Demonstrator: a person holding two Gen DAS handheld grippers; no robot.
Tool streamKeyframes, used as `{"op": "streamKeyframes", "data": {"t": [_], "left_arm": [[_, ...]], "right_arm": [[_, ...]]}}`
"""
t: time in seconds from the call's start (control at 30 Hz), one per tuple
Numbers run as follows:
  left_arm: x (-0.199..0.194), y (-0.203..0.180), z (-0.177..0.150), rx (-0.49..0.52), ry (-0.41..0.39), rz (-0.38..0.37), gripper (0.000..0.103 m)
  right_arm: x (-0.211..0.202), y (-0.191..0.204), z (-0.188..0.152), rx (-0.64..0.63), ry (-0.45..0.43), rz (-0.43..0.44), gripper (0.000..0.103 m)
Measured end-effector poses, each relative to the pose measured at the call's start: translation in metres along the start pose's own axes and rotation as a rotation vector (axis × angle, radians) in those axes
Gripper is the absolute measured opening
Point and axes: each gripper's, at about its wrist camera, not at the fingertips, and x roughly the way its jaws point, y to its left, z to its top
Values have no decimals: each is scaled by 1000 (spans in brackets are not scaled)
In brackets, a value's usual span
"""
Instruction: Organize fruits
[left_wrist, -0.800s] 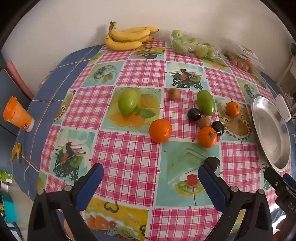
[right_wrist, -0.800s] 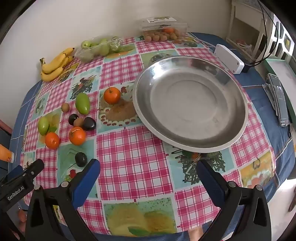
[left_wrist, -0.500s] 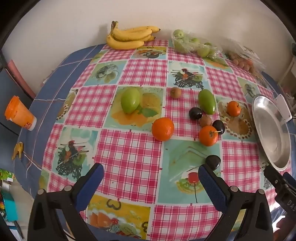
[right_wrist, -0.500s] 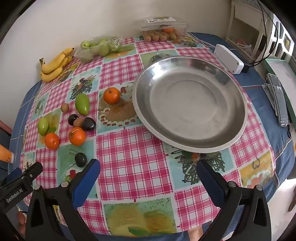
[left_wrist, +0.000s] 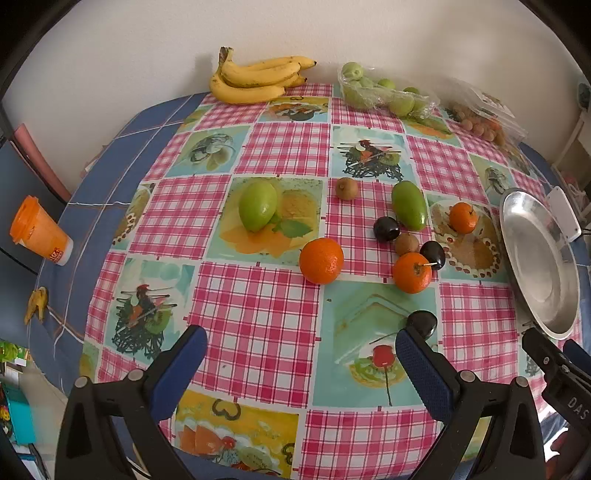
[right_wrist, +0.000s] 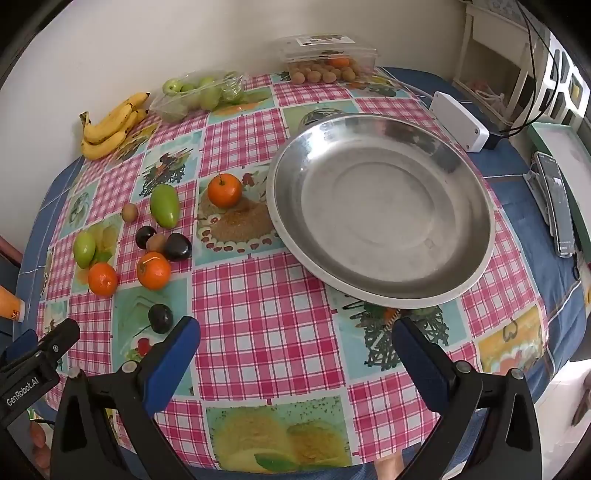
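Loose fruit lies on the checked tablecloth: three oranges (left_wrist: 321, 260) (left_wrist: 411, 272) (left_wrist: 463, 218), two green mangoes (left_wrist: 257, 205) (left_wrist: 408, 205), dark plums (left_wrist: 386, 229) (left_wrist: 422, 323) and small brown kiwis (left_wrist: 346, 188). An empty steel plate (right_wrist: 380, 206) stands to their right; it also shows in the left wrist view (left_wrist: 539, 258). My left gripper (left_wrist: 301, 345) is open and empty above the near table, its right finger by the nearest plum. My right gripper (right_wrist: 295, 332) is open and empty in front of the plate.
A banana bunch (left_wrist: 258, 79), a bag of green fruit (left_wrist: 384, 94) and a clear box of small brown fruit (right_wrist: 327, 61) stand along the wall. A white box (right_wrist: 458, 120) and a phone (right_wrist: 556, 203) lie right of the plate. An orange cup (left_wrist: 38, 230) sits at left.
The left gripper has drawn back and up a little, so the fruit sits slightly farther away. The right gripper has barely moved. Both stay open.
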Motion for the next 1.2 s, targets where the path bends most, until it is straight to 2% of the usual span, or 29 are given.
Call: {"op": "streamKeyframes", "data": {"t": [0.53, 1.2], "left_arm": [[13, 1, 1, 3, 11, -4, 103], [11, 2, 1, 10, 1, -11, 103]], "right_arm": [[10, -3, 0, 2, 19, -11, 103], [9, -4, 1, 5, 29, -32, 103]]}}
